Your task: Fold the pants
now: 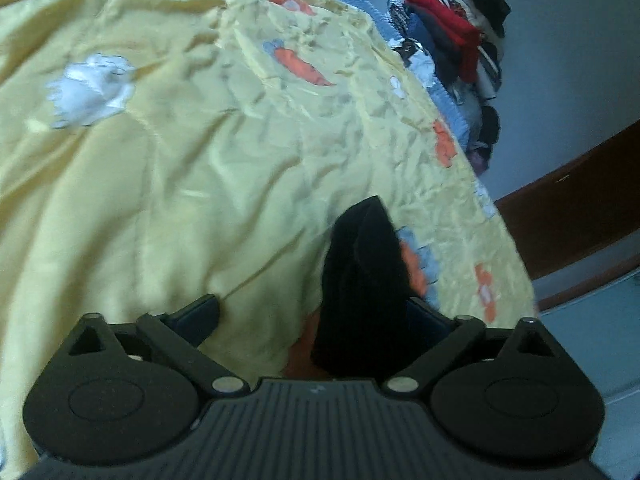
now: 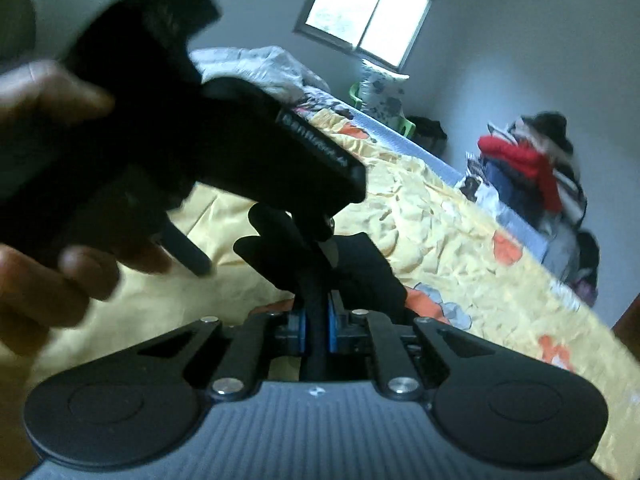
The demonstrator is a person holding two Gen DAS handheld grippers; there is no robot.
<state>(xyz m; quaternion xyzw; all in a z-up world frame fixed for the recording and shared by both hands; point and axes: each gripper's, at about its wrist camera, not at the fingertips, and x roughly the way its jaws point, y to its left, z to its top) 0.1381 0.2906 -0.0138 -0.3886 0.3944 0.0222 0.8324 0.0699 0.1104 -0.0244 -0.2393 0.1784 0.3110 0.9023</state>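
The right gripper [image 2: 316,316] was clamped on the black fabric pants [image 2: 360,268] above the yellow printed bedsheet [image 2: 440,216]; the left gripper [image 1: 316,312] gaped wide, pants against its right-hand finger, unpinched.

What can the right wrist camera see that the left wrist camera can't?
Only the right wrist view shows a window, a person's hand holding the other handheld tool, and the right tongs shut on dark cloth.

Only the left wrist view shows the left tongs standing open, the dark cloth between them but not pinched, plus a white animal print on the sheet.

Both show the yellow bedsheet with orange carrot prints, and the heap of clothes beyond the bed's edge.
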